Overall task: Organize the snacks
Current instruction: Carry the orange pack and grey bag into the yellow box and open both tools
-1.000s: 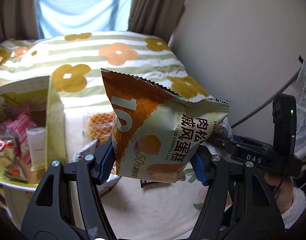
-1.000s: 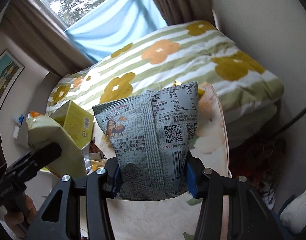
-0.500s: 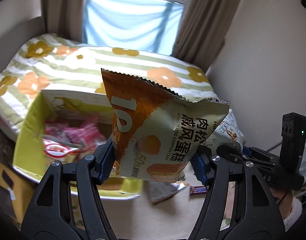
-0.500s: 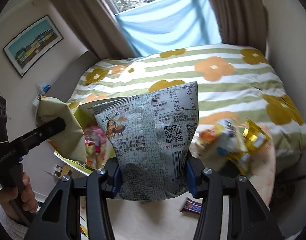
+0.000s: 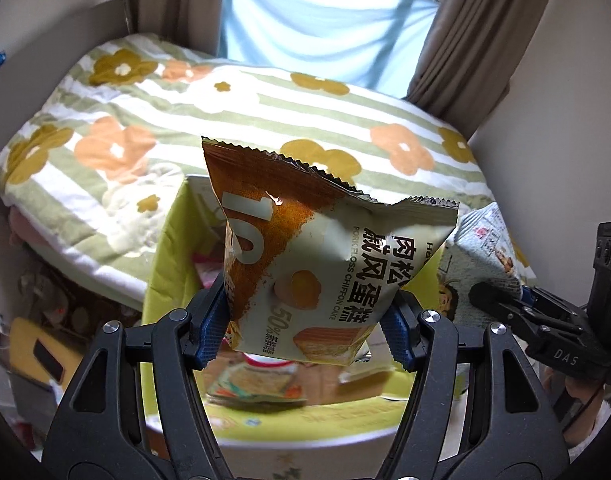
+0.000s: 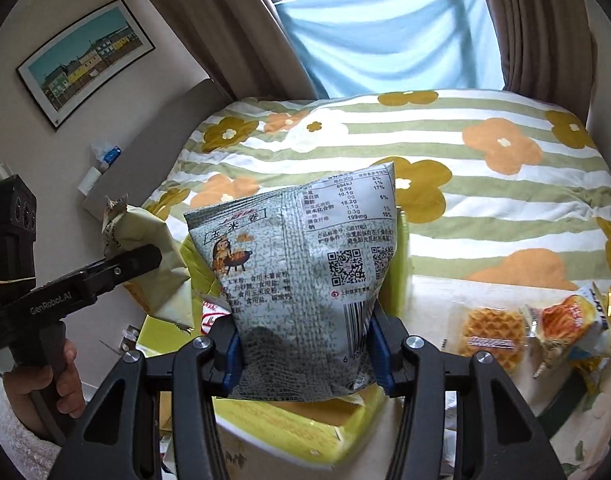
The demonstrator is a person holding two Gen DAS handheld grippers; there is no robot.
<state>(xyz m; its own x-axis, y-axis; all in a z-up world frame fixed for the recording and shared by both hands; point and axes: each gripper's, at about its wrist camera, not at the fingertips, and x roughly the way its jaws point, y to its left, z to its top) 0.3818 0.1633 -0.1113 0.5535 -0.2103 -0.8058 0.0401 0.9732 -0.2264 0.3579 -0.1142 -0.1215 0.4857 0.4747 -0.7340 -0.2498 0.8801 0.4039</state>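
A: What worried you most at that moment?

B: Both bags were pinched only near their bottom edge. The left gripper had its jaws closed on the cake bag, and the right gripper had its jaws closed on the grey corn-roll bag. Puffy bags like those are slippery, and I judged either one could slide out or tip sideways if swung fast.

A: Where were they relative to the box?

B: Both hung above the yellow-green box, which sat at the near left of the table with snacks already in it. The two grippers were close together, so I thought the bags could bump each other over the opening, and one might catch the box wall or land outside it.

A: Anything else at risk?

B: The box stood near the table edge. A push down on its wall could, in my view, shove or tilt it off.

A: And the surface?

B: A pale patterned table, with a wrapped waffle and an orange snack packet lying loose on its right side, well apart from the box.

A: The room?

B: A bedroom: a bed with a striped flower quilt just behind the table, brown curtains, a blue cloth across the window, and a framed picture on the left wall
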